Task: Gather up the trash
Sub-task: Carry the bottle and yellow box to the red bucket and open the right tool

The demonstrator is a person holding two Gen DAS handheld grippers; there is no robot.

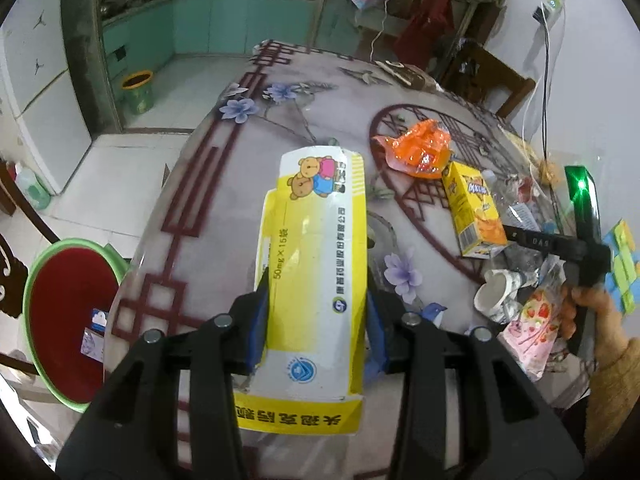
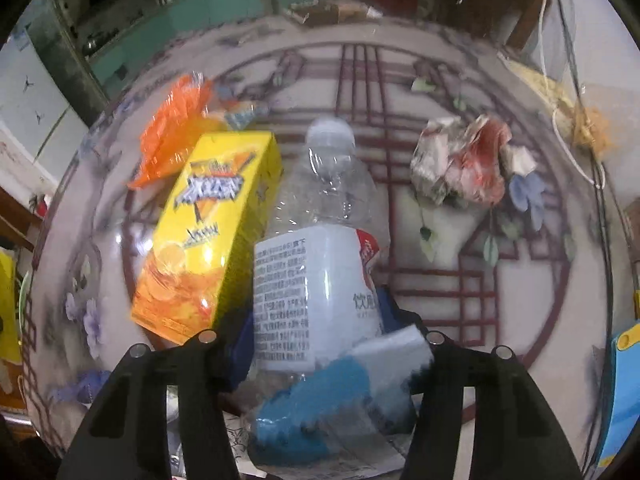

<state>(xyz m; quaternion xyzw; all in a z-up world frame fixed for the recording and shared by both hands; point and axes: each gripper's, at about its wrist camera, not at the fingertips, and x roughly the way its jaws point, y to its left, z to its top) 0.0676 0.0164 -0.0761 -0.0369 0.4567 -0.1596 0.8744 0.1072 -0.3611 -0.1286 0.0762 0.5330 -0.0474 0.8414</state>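
The left gripper [image 1: 316, 312] is clamped on a flattened yellow-and-white medicine box [image 1: 316, 264], its blue pads pressing the box's two long edges; the box hangs above the patterned table [image 1: 224, 200], with the bear picture at its far end. Left of the box, below the table's edge, stands a red basin [image 1: 64, 320] with a green rim, a few scraps lying inside. Right of the box, on the table, lie a crushed paper cup [image 1: 496, 292] and a strawberry-printed wrapper [image 1: 532, 328], then a yellow drink carton [image 1: 474, 208], and beyond it an orange plastic wrapper [image 1: 420, 148]. In the right wrist view, the right gripper [image 2: 316, 348] has a clear plastic bottle [image 2: 316, 264] between its fingers; whether the pads already press it I cannot tell. The yellow drink carton lies touching the bottle's left side, and a crumpled wad of paper [image 2: 468, 164] lies apart to the bottle's far right.
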